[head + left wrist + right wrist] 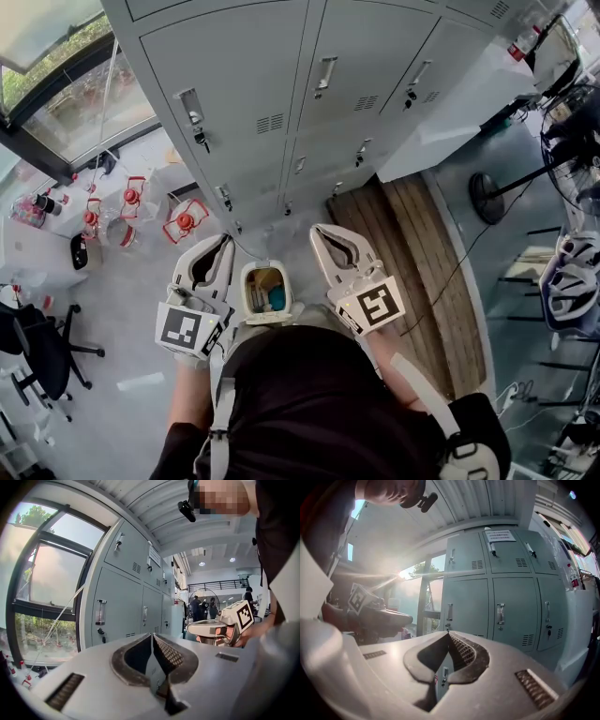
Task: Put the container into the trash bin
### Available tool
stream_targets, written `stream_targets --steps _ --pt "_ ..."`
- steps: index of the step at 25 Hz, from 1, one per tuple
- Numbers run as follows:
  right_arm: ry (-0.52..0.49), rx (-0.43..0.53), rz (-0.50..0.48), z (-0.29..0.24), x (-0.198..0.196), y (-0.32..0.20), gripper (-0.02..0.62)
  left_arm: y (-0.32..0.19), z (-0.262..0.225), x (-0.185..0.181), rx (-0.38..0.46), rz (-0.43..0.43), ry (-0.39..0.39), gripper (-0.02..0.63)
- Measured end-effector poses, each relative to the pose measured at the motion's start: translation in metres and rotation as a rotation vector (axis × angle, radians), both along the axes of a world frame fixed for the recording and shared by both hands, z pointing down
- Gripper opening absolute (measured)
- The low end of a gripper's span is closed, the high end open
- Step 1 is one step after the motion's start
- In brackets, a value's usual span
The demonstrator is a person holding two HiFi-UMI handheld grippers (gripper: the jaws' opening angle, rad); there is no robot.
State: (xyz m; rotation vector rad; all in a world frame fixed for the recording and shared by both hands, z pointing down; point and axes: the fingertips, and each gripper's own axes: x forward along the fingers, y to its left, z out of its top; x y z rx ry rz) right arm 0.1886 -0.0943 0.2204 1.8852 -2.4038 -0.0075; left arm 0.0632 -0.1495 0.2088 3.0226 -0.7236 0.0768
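In the head view, a black office chair [42, 352] is seen at 9 o'clock on the grey floor, and clear red-capped jars [131, 199] are grouped at 10 o'clock. The left gripper [223, 244] is held just left of centre. In the left gripper view its fingers [161, 651] are pressed together at the tips, with nothing caught between them.

A small white open-topped trash bin [245, 292] stands on the floor at 6 o'clock from the picture's centre, between the two grippers and close to the person's body. Inside it a teal-blue item [277, 298] is seen against something yellowish. Whether this is the container cannot be told, and no container is held by either gripper.

A bank of grey metal lockers [281, 84] fills the view at 12 o'clock. The right gripper [319, 231] is held just right of the bin. In the right gripper view its fingers [461, 651] are likewise brought together on nothing. A brown wooden platform [417, 253] lies at 3 o'clock.
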Motion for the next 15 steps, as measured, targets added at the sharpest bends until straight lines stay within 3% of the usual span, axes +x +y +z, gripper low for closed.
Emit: stream_targets --steps 15 --pt "0.008 -0.025 -0.009 0.009 -0.017 -0.002 0.015 0.002 0.007 -0.014 -0.017 -0.016 0.005 0.008"
